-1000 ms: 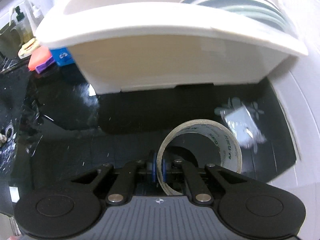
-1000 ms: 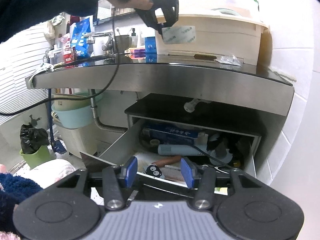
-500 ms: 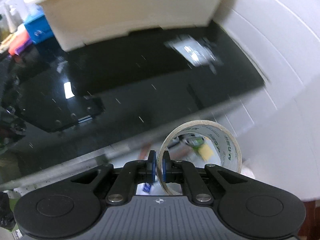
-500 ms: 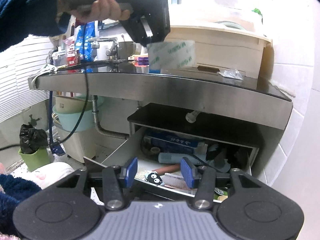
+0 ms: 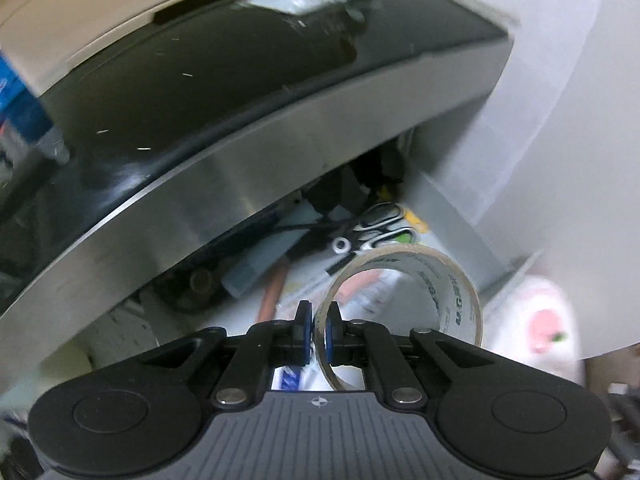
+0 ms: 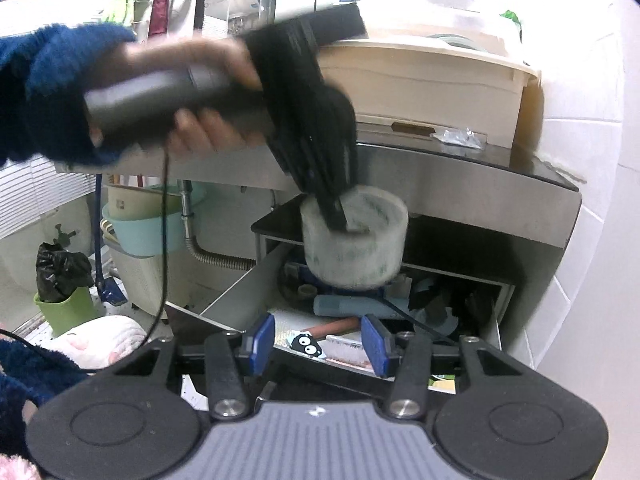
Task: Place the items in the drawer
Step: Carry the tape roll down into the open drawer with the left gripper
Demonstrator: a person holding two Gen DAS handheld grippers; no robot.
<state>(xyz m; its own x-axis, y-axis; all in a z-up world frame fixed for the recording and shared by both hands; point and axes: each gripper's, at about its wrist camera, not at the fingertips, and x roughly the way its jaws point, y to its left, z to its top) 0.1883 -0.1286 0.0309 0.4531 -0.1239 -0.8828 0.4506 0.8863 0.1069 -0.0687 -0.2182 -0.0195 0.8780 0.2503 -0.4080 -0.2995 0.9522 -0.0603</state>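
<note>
The left tool [image 5: 317, 330] is clamped on the wall of a roll of clear tape [image 5: 404, 312], one blue pad inside the ring and one outside. The roll hangs in the air in front of the steel edge of the desk [image 5: 224, 200], above the open drawer [image 6: 236, 300], which already holds a pen, a tube, cables and papers. From the right wrist view, the roll [image 6: 354, 250] appears blurred beneath the left tool [image 6: 338, 210]. The right tool [image 6: 318, 344] is spread wide and holds nothing, positioned low in front of the drawer. A cream bin [image 6: 420, 92] stands on the desk.
</note>
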